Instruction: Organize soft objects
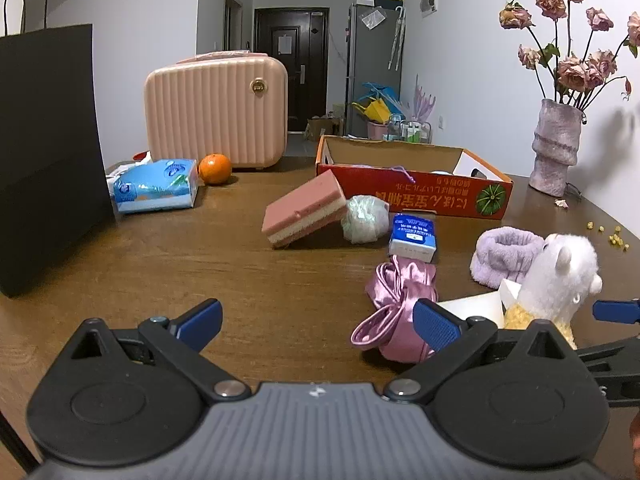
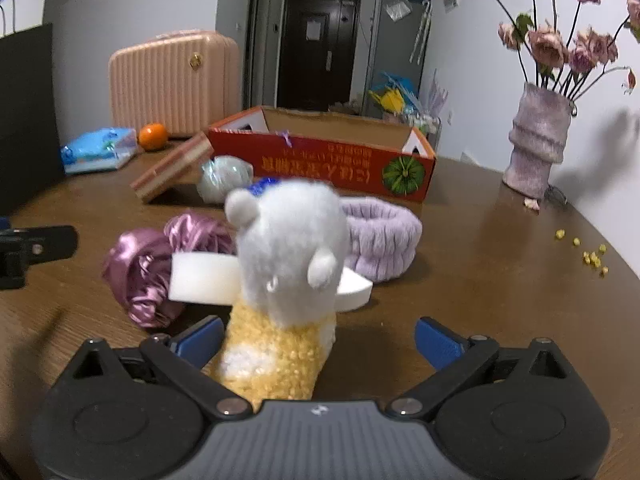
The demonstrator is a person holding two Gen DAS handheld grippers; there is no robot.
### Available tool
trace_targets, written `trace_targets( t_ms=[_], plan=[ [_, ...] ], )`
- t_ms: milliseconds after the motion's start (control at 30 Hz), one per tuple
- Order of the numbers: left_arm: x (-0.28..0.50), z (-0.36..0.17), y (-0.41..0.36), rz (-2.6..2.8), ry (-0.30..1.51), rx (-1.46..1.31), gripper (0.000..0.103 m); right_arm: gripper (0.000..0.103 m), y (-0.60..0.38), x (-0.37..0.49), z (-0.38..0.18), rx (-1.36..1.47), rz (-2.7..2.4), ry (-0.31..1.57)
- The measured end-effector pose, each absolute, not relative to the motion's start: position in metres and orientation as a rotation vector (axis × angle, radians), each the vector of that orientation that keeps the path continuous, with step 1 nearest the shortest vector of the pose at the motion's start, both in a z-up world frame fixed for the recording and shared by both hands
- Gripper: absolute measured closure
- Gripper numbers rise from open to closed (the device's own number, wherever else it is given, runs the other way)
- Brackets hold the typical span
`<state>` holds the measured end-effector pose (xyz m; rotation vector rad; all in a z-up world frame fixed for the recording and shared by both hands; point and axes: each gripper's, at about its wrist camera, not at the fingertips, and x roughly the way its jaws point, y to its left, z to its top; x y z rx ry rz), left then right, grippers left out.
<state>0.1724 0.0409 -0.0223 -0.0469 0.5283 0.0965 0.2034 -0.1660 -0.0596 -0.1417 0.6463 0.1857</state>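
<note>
Glossy wooden table (image 1: 248,280), shiny satin cloth (image 1: 396,304), fluffy plush toy (image 2: 288,248).

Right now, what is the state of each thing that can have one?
Left gripper: open, holds nothing.
Right gripper: open around the plush toy, not clamped.
Cardboard box: open on top.
Pink sponge: tilted, leaning on the box.
Pink suitcase: closed, upright.
Tissue pack: lying flat.

On the tabletop (image 1: 248,280), the cardboard box (image 1: 412,184) sits toward the back, with the vase (image 1: 554,148) to its right. A sponge (image 1: 304,208) leans against the mesh ball (image 1: 366,218) before the box. The suitcase (image 1: 216,112) stands back left, with the orange (image 1: 215,168) and tissue pack (image 1: 156,192) in front. The plush toy (image 2: 288,248) stands nearest, before the headband (image 2: 380,232).
</note>
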Motion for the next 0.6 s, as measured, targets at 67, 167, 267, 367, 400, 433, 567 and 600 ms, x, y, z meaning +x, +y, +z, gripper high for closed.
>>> trace_targets(
  t_ms=[67, 167, 267, 367, 400, 433, 567, 600],
  plan=[
    [0.172, -0.025, 0.042, 0.093, 0.534, -0.052, 0.000, 0.002, -0.166, 0.208, -0.064, -0.139, 0.182, 0.662],
    [0.173, -0.029, 0.043, 0.087, 0.543, -0.057, 0.000, 0.006, -0.165, 0.212, -0.068, -0.140, 0.183, 0.675],
    [0.172, -0.032, 0.043, 0.079, 0.550, -0.059, 0.000, 0.014, -0.164, 0.216, -0.073, -0.142, 0.186, 0.692],
    [0.173, -0.035, 0.042, 0.072, 0.556, -0.058, 0.000, 0.019, -0.163, 0.220, -0.079, -0.141, 0.190, 0.713],
    [0.172, -0.036, 0.042, 0.071, 0.558, -0.058, 0.000, 0.024, -0.163, 0.221, -0.080, -0.137, 0.193, 0.717],
    [0.173, -0.036, 0.042, 0.070, 0.560, -0.058, 0.000, 0.026, -0.163, 0.221, -0.081, -0.133, 0.197, 0.719],
    [0.175, -0.038, 0.042, 0.066, 0.563, -0.056, 0.000, 0.049, -0.161, 0.222, -0.085, -0.122, 0.215, 0.726],
    [0.175, -0.038, 0.042, 0.066, 0.564, -0.056, 0.000, 0.050, -0.161, 0.222, -0.085, -0.114, 0.223, 0.723]
  ],
)
